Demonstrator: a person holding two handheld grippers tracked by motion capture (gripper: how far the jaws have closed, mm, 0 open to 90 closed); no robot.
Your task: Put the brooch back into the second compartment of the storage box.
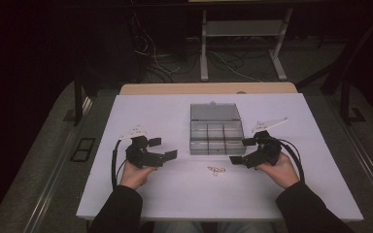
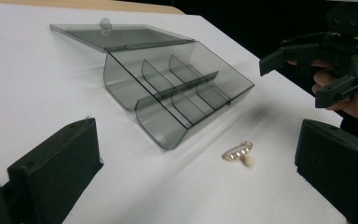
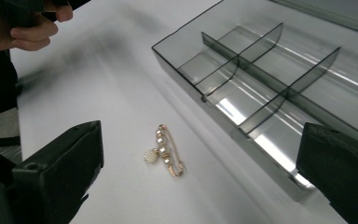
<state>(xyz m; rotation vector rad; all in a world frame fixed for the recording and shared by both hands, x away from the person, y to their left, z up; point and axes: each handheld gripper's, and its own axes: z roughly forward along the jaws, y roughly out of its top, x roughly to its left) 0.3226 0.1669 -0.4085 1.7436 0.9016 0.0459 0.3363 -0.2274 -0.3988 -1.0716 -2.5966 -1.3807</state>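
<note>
Gold pearl-beaded brooch pin (image 1: pixel 215 170) lies loose, six o'clock of open smoky-grey compartment box (image 1: pixel 216 129); left gripper (image 1: pixel 166 149) and right gripper (image 1: pixel 240 151) released, nothing stowed yet.

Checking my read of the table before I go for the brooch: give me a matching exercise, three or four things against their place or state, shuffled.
Things:
1. pearl brooch
2. compartment box
3. box lid
4. left gripper

Places or states:
A. swung open, lying flat behind the compartments
B. loose on the white table, in front of the box, between the two grippers
C. jaws spread, holding nothing
D. grey see-through, all six compartments bare

Pairs: 1-B, 2-D, 3-A, 4-C
</note>
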